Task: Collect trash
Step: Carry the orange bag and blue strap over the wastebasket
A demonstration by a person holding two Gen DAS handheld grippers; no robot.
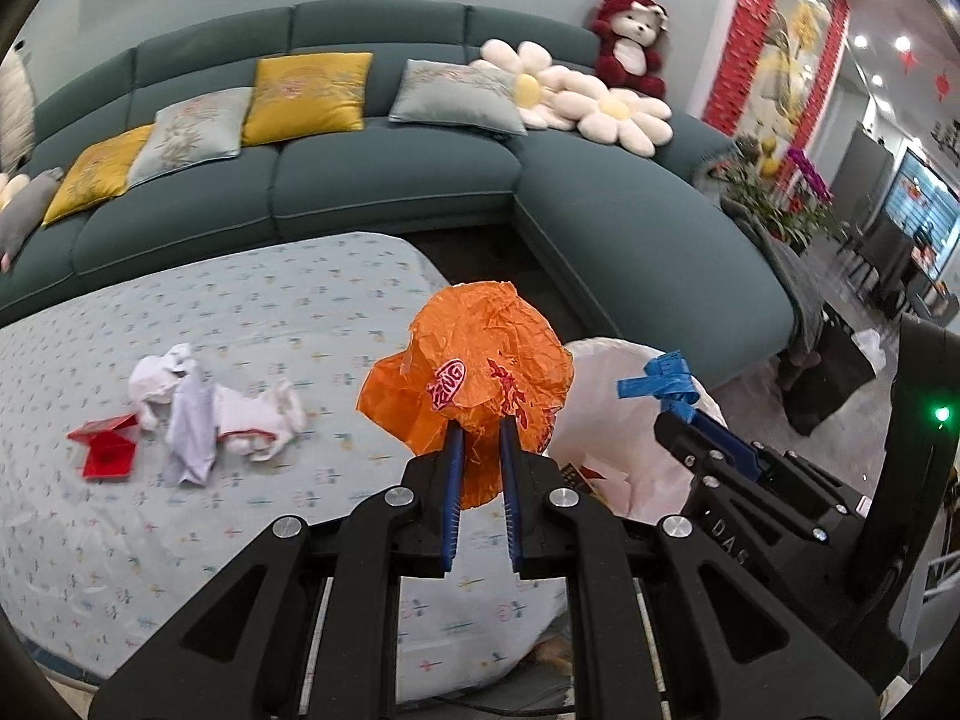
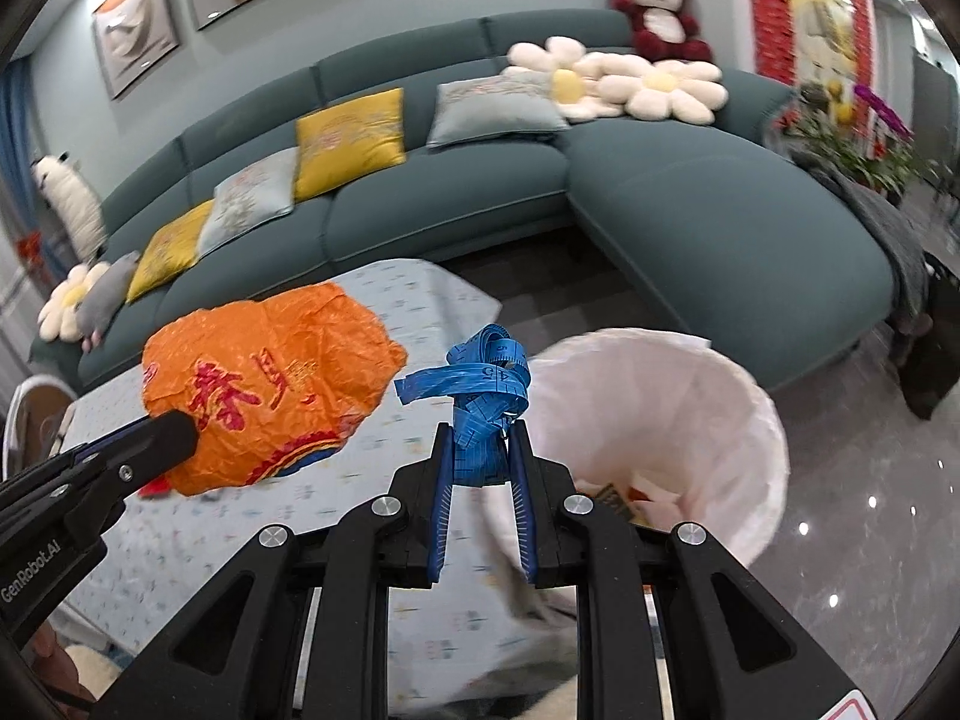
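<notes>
My left gripper [image 1: 480,426] is shut on a crumpled orange wrapper [image 1: 474,360] with red print, held above the table's right end; the same orange wrapper [image 2: 264,390] shows at the left of the right wrist view. My right gripper [image 2: 480,426] is shut on a bunched blue tape measure [image 2: 480,384], next to the rim of a white-lined bin [image 2: 690,420]. The right gripper [image 1: 672,402] with the blue tape measure [image 1: 657,378] hangs over the bin [image 1: 612,420] in the left wrist view. Scraps lie inside the bin.
A table with a pale patterned cloth [image 1: 210,510] carries crumpled white tissues [image 1: 198,414] and a red box [image 1: 108,450]. A teal sofa [image 1: 390,180] with cushions and a plush bear [image 1: 630,42] curves behind. Glossy floor [image 2: 870,540] lies right of the bin.
</notes>
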